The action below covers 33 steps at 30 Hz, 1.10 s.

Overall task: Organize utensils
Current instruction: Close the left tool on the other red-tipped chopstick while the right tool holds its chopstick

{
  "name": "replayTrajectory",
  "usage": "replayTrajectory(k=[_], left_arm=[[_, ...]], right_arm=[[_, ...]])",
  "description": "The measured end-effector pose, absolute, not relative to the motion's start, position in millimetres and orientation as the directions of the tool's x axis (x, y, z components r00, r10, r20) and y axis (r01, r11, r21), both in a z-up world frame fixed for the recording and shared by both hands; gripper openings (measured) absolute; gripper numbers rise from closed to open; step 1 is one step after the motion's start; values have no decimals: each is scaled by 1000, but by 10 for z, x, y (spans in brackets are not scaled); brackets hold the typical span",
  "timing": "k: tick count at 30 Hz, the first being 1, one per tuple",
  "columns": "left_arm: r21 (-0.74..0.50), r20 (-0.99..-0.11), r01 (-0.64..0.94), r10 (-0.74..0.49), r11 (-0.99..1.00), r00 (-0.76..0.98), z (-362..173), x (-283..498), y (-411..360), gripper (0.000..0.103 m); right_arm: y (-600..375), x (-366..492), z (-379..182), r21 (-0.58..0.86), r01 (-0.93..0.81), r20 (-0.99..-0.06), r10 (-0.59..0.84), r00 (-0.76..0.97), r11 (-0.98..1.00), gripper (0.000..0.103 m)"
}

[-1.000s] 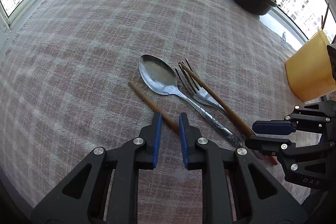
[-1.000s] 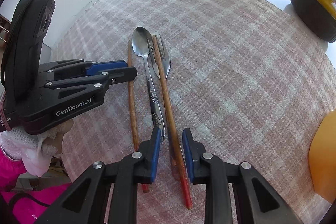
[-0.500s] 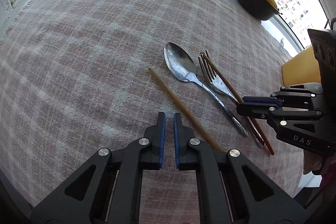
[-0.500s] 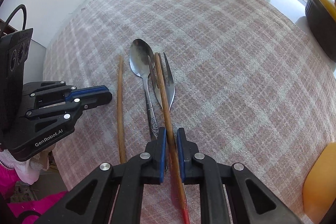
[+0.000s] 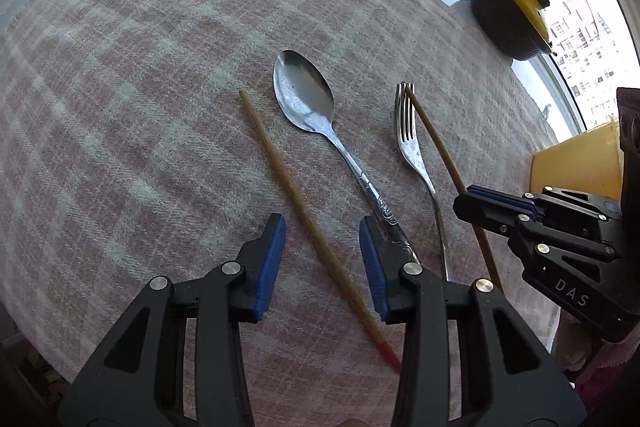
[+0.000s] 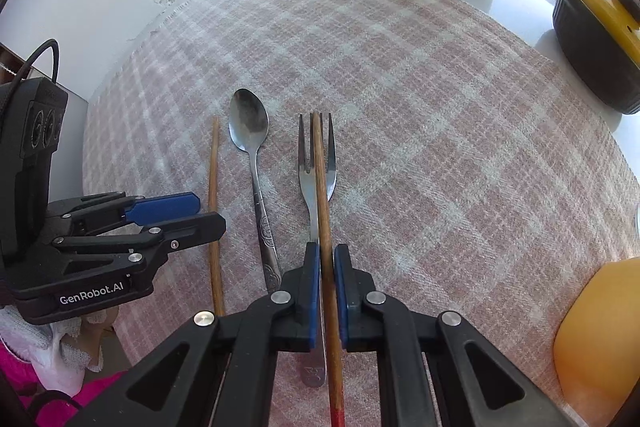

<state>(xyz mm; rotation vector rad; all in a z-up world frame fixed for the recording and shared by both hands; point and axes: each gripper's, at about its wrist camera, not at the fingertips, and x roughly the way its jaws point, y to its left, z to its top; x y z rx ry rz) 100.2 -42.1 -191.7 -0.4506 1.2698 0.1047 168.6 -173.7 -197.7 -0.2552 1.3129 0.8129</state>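
While the yellow lid covers the black pot, its contents stay hidden.

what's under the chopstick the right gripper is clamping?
The fork lies directly under the chopstick held by the right gripper, tines either side of it, on the plaid cloth. The fork's handle beneath the fingers is mostly covered; whether they touch can't be told.

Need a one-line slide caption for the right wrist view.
Right gripper shut on a chopstick lying over the fork; spoon and second chopstick alongside.
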Motion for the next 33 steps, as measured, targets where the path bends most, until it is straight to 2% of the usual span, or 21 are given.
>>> replayTrajectory(k=[5, 7, 17, 20, 21, 23, 31, 33], left_arm=[[-145, -950, -269, -58, 952, 308, -1932, 1046, -659, 35], [-89, -951, -256, -5, 963, 310, -1937, 1042, -680, 15], [-91, -952, -230, -17, 969, 304, -1925, 901, -600, 8], [-110, -955, -232, -38, 966, 295, -1924, 904, -575, 8], [-118, -955, -242, -44, 963, 292, -1923, 908, -555, 8], [-132, -957, -263, -54, 956, 284, -1923, 912, -522, 8], [-125, -956, -286, -37, 950, 293, -1928, 992, -528, 9], [-128, -952, -283, -38, 950, 303, -1930, 989, -515, 8]], right_arm=[[-1886, 1718, -1990, 272, -656, -924, 383, 27, 704, 5], [-1943, 1739, -1995, 282, -651, -920, 392, 26, 705, 5], [-2096, 1734, -2104, 297, -646, -919, 394, 6, 703, 5], [-2106, 1739, -2086, 306, -653, -913, 409, 7, 693, 11], [-2106, 1747, -2075, 310, -651, -910, 415, 10, 693, 23], [-2076, 1763, -2065, 326, -652, -903, 429, -1, 684, 32], [-1878, 1768, -2113, 267, -682, -931, 366, 1, 681, 27], [-1866, 1779, -2118, 245, -681, -937, 348, 15, 690, 16]])
